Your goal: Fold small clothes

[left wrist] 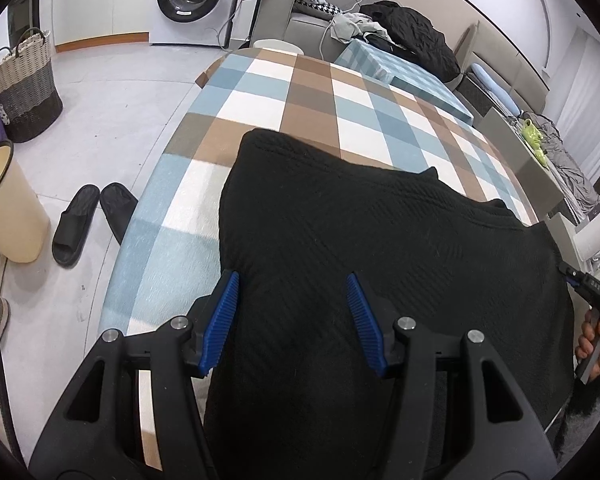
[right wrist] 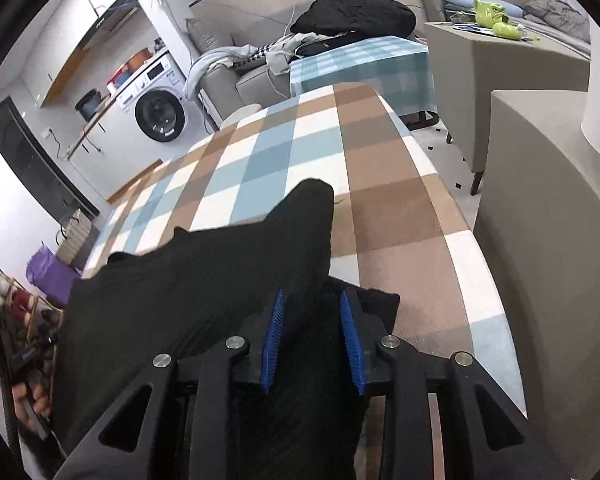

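- Jaws spread on my left gripper (left wrist: 292,286), black garment (left wrist: 380,248) passing between untouched; on my right gripper (right wrist: 311,312) narrower, grip unclear.
- Garment lies across the checked table (left wrist: 260,92).
- I'd pinch both near corners firmly, then lift evenly.

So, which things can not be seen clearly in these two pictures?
- Near edge of the black garment: left wrist view, hidden under the left gripper.
- Whether the right gripper pinches cloth: right wrist view, black on black.
- Hand: left wrist view, cut off by the picture edge.
- Tablecloth under the garment: covered.
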The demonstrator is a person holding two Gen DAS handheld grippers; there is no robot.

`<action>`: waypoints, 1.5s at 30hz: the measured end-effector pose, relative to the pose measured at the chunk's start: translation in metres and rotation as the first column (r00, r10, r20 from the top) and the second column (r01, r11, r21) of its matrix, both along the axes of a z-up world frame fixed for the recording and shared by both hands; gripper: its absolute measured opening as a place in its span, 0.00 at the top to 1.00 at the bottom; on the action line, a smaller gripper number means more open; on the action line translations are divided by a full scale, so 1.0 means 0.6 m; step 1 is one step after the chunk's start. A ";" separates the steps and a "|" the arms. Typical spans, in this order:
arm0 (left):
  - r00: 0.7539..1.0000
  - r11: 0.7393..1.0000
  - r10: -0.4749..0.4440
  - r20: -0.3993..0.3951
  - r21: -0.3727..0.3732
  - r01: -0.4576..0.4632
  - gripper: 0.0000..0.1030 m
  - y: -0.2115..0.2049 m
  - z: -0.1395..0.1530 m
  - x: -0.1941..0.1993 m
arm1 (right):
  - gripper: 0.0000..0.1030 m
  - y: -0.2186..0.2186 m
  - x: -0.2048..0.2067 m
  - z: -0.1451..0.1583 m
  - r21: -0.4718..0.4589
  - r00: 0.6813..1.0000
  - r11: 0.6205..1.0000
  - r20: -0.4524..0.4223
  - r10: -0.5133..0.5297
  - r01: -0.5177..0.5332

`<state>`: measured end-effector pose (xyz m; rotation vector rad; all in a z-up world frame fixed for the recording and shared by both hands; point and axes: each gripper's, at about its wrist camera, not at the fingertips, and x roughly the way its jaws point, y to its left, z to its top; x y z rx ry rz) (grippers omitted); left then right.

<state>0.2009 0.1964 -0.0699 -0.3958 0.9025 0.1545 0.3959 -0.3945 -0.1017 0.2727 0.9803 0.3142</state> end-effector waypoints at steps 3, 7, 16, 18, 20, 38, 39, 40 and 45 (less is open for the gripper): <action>1.000 1.000 0.004 -0.006 0.015 -0.004 0.50 0.001 -0.003 0.012 | 0.71 -0.003 -0.007 -0.002 0.017 1.000 1.000 -0.012 0.006 -0.006; 1.000 0.999 0.012 -0.002 0.041 -0.012 0.72 0.002 -0.006 0.015 | 0.71 -0.021 -0.043 0.003 0.041 1.000 0.999 -0.011 0.024 -0.024; 1.000 0.999 0.021 0.022 0.045 -0.022 0.90 0.012 -0.005 0.007 | 0.96 -0.006 -0.101 0.004 -0.117 0.992 0.990 0.097 0.084 -0.072; 0.999 0.999 0.024 0.022 0.047 -0.025 0.90 0.013 -0.007 0.004 | 0.96 -0.017 -0.124 0.026 -0.101 0.981 0.994 0.189 0.051 -0.032; 0.999 0.999 0.023 0.024 0.045 -0.024 0.90 0.013 -0.007 0.003 | 0.96 -0.029 -0.137 0.028 -0.088 0.983 0.996 0.184 0.009 0.008; 0.998 0.998 0.032 0.048 0.047 -0.034 0.90 0.018 0.005 0.005 | 0.97 0.004 -0.015 0.014 -0.022 0.995 1.000 0.099 -0.008 0.011; 0.998 0.998 0.037 0.046 0.051 -0.039 0.90 0.021 0.005 0.006 | 0.98 0.007 -0.018 0.025 -0.006 0.986 1.000 0.164 -0.009 0.010; 0.998 0.998 0.041 0.045 0.051 -0.043 0.90 0.022 0.006 0.006 | 0.98 0.011 -0.018 0.029 -0.028 0.983 0.999 0.183 -0.015 0.020; 0.998 0.998 0.040 0.041 0.049 -0.042 0.89 0.019 0.011 -0.006 | 0.88 0.005 -0.005 0.007 -0.084 0.999 0.995 0.022 -0.044 0.046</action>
